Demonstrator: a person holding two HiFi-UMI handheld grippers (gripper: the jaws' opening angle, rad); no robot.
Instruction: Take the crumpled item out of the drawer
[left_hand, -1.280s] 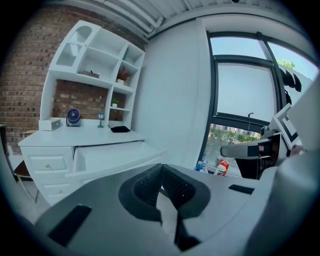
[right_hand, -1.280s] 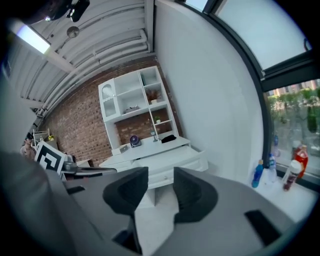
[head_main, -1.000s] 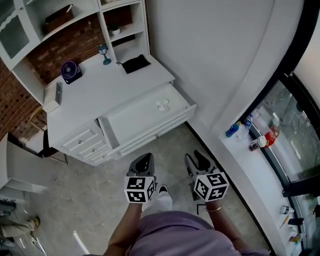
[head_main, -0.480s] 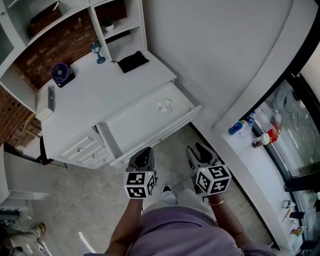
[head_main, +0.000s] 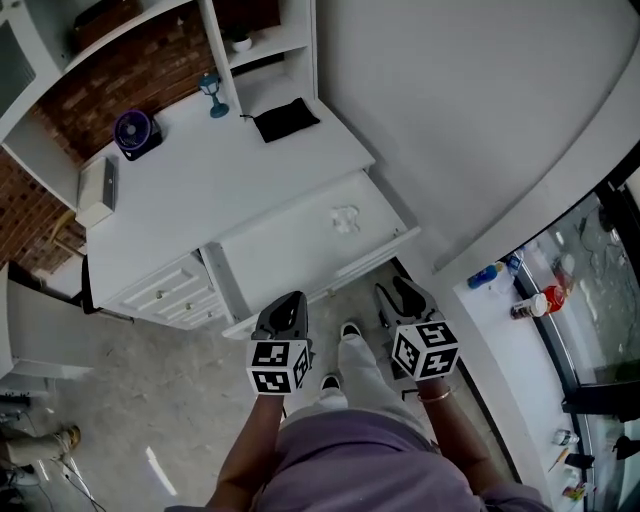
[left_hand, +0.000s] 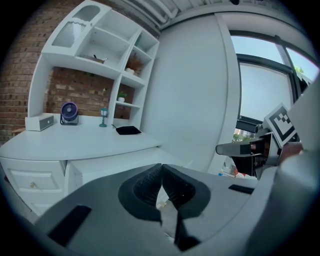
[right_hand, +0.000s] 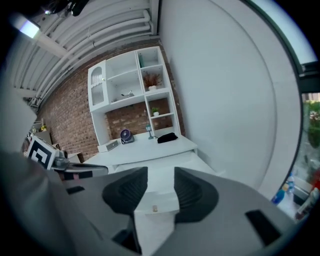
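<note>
Head view: the crumpled item (head_main: 345, 218) lies right of centre in the pulled-out drawer (head_main: 285, 255), exposed for picking. At lower centre, the left gripper (head_main: 288, 308) is pinched closed and empty; the right gripper (head_main: 405, 297) is half-open and empty, likely readied to grasp.

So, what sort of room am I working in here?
Probably a home study or office corner: a white wooden desk with its wide drawer pulled open, white shelving above it against a red brick wall, and a small purple desk fan on top.
</note>
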